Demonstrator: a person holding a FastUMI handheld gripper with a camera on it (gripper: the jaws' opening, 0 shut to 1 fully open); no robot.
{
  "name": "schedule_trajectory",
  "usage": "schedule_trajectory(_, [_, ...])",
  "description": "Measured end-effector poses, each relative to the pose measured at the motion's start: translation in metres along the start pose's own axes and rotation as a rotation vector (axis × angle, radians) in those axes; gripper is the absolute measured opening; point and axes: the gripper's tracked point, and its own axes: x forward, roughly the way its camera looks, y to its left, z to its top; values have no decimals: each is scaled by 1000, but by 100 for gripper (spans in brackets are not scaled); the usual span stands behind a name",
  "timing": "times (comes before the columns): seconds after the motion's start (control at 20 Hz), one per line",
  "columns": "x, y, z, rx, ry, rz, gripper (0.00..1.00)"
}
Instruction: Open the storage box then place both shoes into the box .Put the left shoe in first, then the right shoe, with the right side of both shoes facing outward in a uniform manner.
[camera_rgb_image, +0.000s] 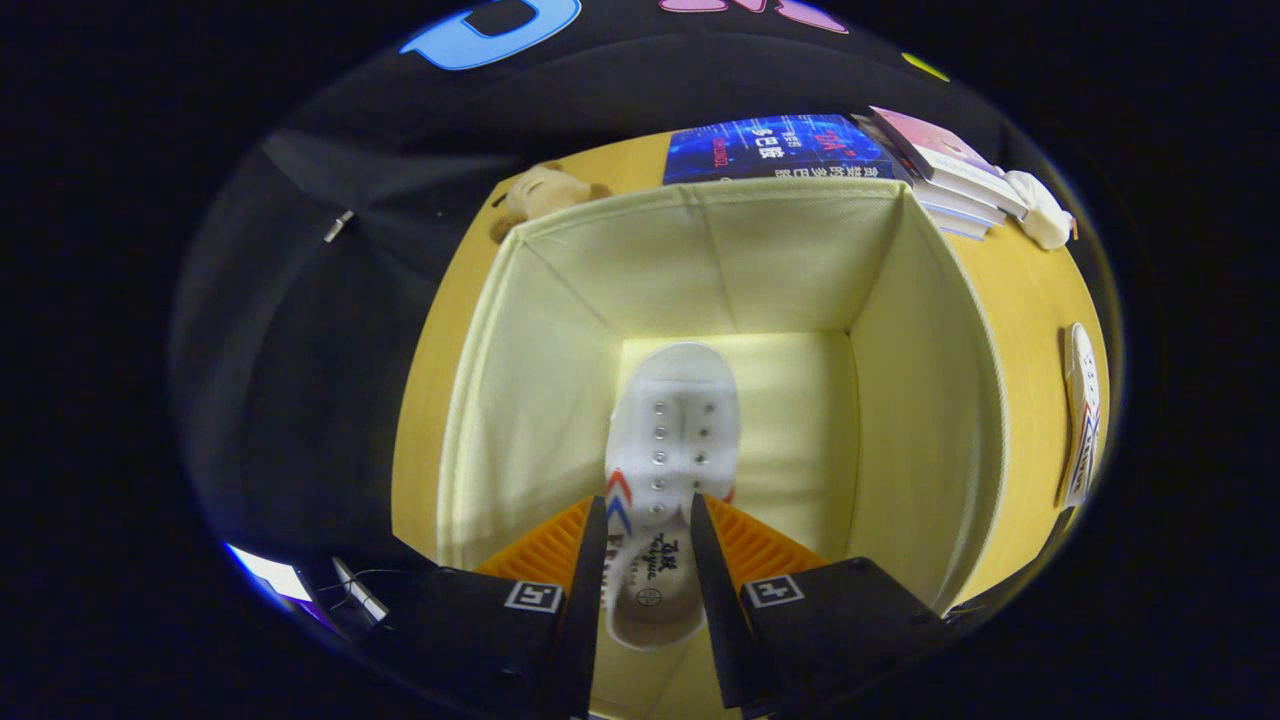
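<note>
Claw (648, 545): fingers clamped on white shoe (668, 450) at its opening, 1 each side. Shoe toe pts away, inside open cream storage box (930, 400), over box floor; insole print too small to read. 2nd shoe (1082, 420) on yellow table (1030, 300), beside box wall. Beyond box: plush toy (540, 195), blue book (775, 148), book stack (950, 170); cover text not legible.

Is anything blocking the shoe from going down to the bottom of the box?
Nothing visible. The gripper holds the white shoe between its fingers inside the open storage box, and the box floor around and beyond the shoe looks bare.
</note>
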Motion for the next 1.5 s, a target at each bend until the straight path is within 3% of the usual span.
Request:
schedule_trajectory(0.1, [-17,2,6,-11,-31,21,76])
schedule_trajectory(0.15, [-26,0,9,-22,-53,24,97])
schedule_trajectory(0.2, [-41,-2,12,-36,-75,22,98])
schedule_trajectory(0.45, [-109,-36,18,-95,-200,-11,99])
schedule_trajectory(0.9, [-197,-193,31,-77,-293,-155,99])
schedule_trajectory(1.2, [-218,-305,37,-51,-302,-237,99])
schedule_trajectory(1.5, [-206,-394,29,-56,-247,-248,99])
